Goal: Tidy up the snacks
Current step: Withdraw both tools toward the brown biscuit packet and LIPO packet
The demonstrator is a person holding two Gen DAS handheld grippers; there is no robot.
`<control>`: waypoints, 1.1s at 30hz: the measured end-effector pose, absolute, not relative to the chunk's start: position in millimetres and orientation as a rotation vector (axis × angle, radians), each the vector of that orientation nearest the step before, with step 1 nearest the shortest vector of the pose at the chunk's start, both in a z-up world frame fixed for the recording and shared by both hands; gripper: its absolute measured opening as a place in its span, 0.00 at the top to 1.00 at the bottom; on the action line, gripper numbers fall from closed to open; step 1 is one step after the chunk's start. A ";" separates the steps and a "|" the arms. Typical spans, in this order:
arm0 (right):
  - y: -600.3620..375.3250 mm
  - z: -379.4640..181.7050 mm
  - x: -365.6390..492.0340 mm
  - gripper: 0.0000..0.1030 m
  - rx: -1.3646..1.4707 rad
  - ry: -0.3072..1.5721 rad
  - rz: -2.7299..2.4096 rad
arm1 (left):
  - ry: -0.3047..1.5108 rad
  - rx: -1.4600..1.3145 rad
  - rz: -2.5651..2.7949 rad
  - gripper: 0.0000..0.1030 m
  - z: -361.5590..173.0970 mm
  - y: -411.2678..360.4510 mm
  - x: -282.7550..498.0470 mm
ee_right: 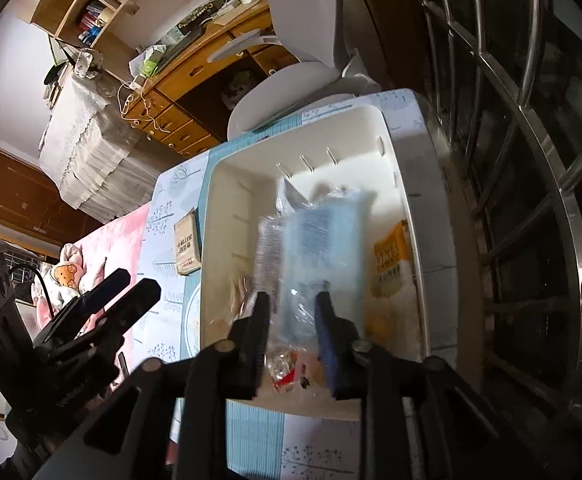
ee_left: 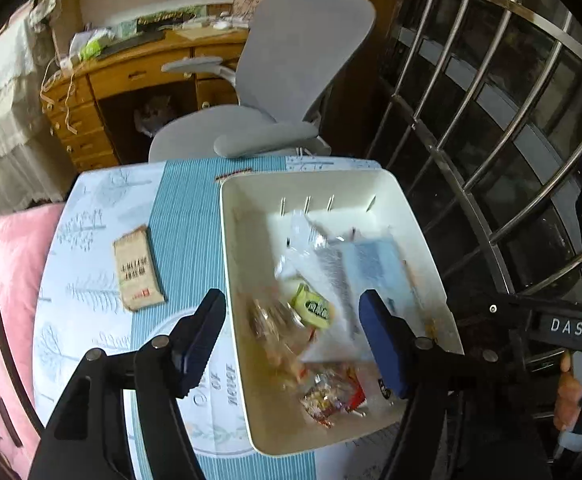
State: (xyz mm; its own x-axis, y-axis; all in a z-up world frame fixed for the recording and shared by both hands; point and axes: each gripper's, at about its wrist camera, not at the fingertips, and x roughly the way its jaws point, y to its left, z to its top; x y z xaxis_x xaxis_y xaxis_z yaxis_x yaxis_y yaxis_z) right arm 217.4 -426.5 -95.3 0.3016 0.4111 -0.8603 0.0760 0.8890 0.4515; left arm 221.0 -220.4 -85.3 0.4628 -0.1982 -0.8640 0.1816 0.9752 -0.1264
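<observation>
**A:** What do we see on the tabletop [ee_left: 103,184]?

**B:** We see a pale blue patterned cloth over it, and a white bin [ee_left: 235,264] standing on its right part. Inside the bin lie mixed snacks: a light blue packet in clear wrap [ee_right: 323,240], a small green packet [ee_left: 313,308], a red and clear packet [ee_left: 331,396] near the front wall, and an orange-yellow bag [ee_right: 393,264] against the right wall. A brown paper packet [ee_left: 137,268] lies flat on the cloth, just left of the bin and outside it.

**A:** And our grippers?

**B:** Our left gripper [ee_left: 295,320] hangs over the bin with its jaws spread wide, released, with nothing pressed between them. Our right gripper [ee_right: 293,312] has the blue packet's wrap between its narrow jaws; the picture is blurred there, so we cannot tell whether the pads press on it.

**A:** Anything behind?

**B:** A grey office chair [ee_left: 291,64] and a wooden desk [ee_left: 139,76] stand beyond the tabletop.
</observation>
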 end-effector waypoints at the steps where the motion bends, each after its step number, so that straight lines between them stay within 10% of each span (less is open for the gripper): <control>1: -425.8 -96.4 216.4 0.72 0.456 1.261 0.235 | 1.072 -0.021 -0.228 0.32 -86.4 -218.2 220.1; 33: -360.3 -73.8 229.7 0.52 0.330 1.298 0.387 | 1.100 -0.248 0.303 0.25 -90.9 13.5 41.7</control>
State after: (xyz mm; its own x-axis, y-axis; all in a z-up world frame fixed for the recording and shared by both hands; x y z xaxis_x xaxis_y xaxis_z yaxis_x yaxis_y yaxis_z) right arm 229.7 -360.3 -73.8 0.2220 0.4553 -0.8622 -0.0916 0.8901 0.4464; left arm 41.7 13.5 -90.9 0.4197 0.1175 -0.9000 -0.3604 0.9316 -0.0464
